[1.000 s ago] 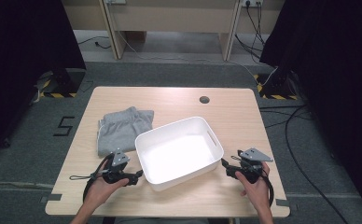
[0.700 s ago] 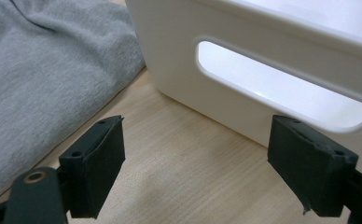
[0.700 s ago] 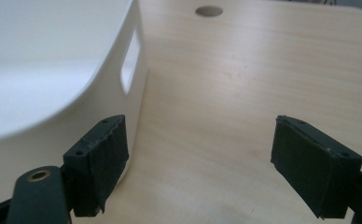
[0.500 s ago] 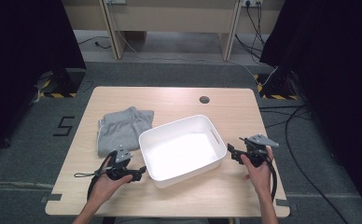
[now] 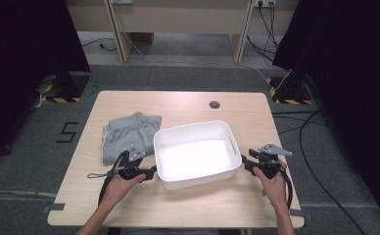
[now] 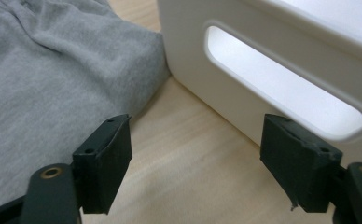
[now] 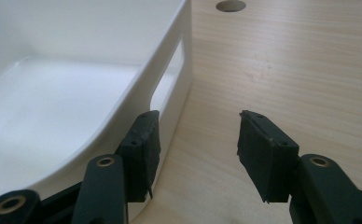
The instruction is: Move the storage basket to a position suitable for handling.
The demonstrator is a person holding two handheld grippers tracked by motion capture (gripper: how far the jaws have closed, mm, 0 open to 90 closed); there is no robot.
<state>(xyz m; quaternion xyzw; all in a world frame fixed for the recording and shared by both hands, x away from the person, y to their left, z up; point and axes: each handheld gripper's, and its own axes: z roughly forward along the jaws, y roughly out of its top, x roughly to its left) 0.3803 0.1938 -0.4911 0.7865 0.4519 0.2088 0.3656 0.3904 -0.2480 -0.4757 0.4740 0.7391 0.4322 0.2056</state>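
Tongs gape at frame centre: my left tongs (image 5: 152, 172) and right tongs (image 5: 243, 161), both just closing, empty, flank the white bin (image 5: 196, 152).

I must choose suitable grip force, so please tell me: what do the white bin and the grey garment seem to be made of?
The white bin looks like moulded plastic with a smooth, slightly glossy finish: rounded corners, thin walls and cut-out handle slots. The grey garment seems to be soft knitted cotton-like jersey, matt, with a heathered fleck and loose folds; the exact fibre cannot be told.
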